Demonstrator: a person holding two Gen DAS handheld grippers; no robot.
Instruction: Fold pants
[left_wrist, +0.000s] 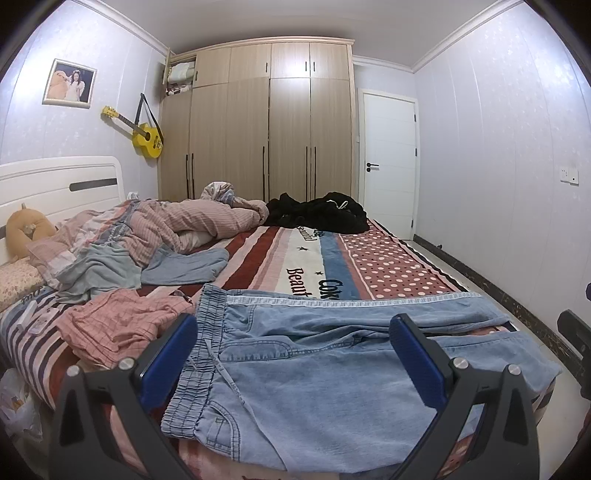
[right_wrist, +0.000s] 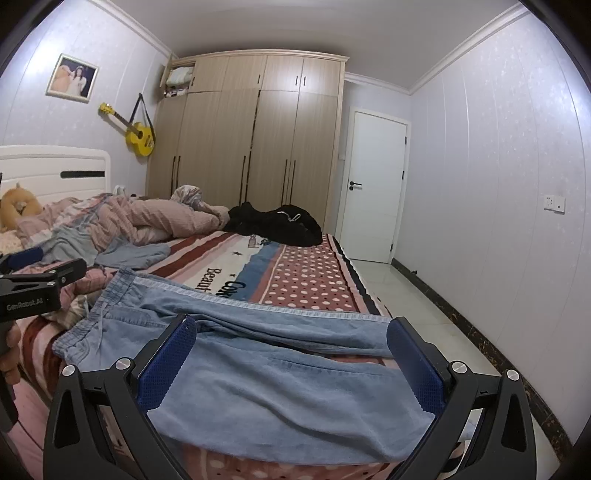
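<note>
Light blue denim pants lie spread across the near edge of the bed, elastic waistband with a drawstring to the left, legs running right. In the right wrist view the pants' legs lie side by side toward the bed's right edge. My left gripper is open and empty, hovering over the waist and hip area. My right gripper is open and empty, over the lower legs. The left gripper's body shows at the left edge of the right wrist view.
A pink checked garment lies left of the waistband. A grey-blue garment, a rumpled pink duvet and black clothes lie farther back on the patterned bedspread. Tiled floor runs along the bed's right side.
</note>
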